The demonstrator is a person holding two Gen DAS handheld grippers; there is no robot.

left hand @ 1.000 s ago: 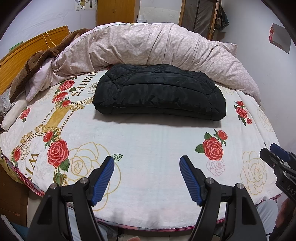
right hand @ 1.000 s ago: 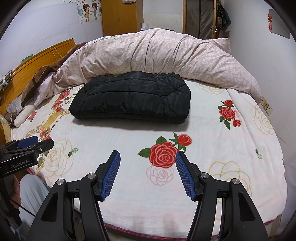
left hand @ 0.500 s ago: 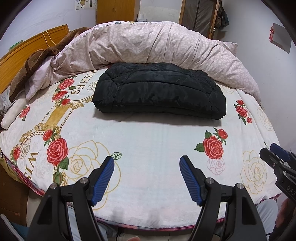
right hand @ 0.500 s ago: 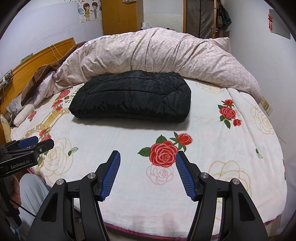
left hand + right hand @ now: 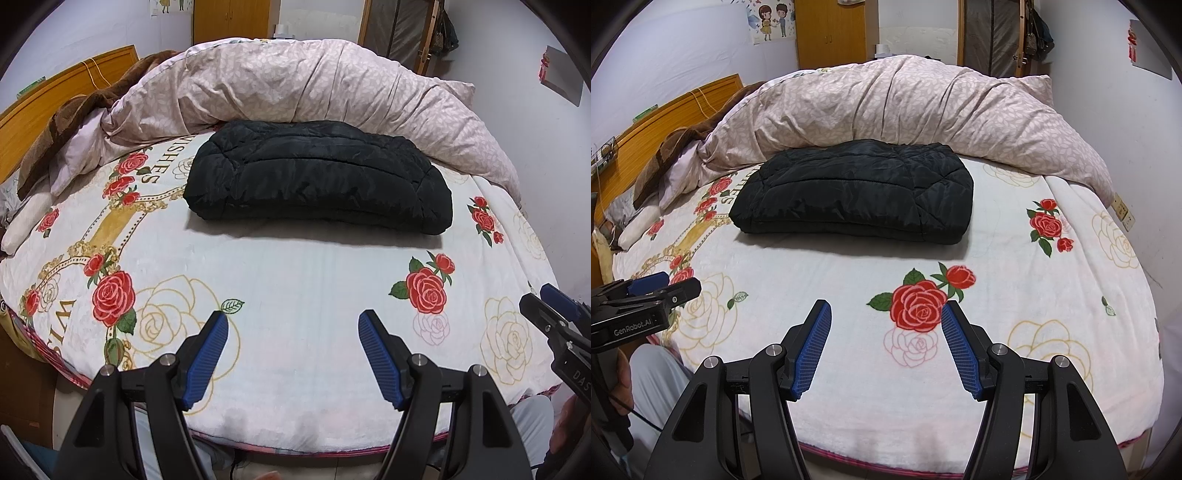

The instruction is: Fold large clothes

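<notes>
A black quilted jacket (image 5: 317,177) lies folded in a thick rectangle in the middle of the bed; it also shows in the right wrist view (image 5: 857,192). My left gripper (image 5: 293,325) is open and empty, held above the near edge of the bed, well short of the jacket. My right gripper (image 5: 886,314) is open and empty too, over the near edge beside a red rose print. Each gripper shows at the edge of the other's view: the right one (image 5: 554,314), the left one (image 5: 646,299).
The bed has a white blanket with rose prints (image 5: 295,280). A bunched pink duvet (image 5: 314,85) lies behind the jacket. A brown blanket (image 5: 74,122) and a wooden headboard (image 5: 44,107) are at the left. A wall stands close at the right.
Both grippers have barely moved; the jacket sits slightly higher in both views, so the cameras have tipped or drawn back a little. Both grippers stay open.
</notes>
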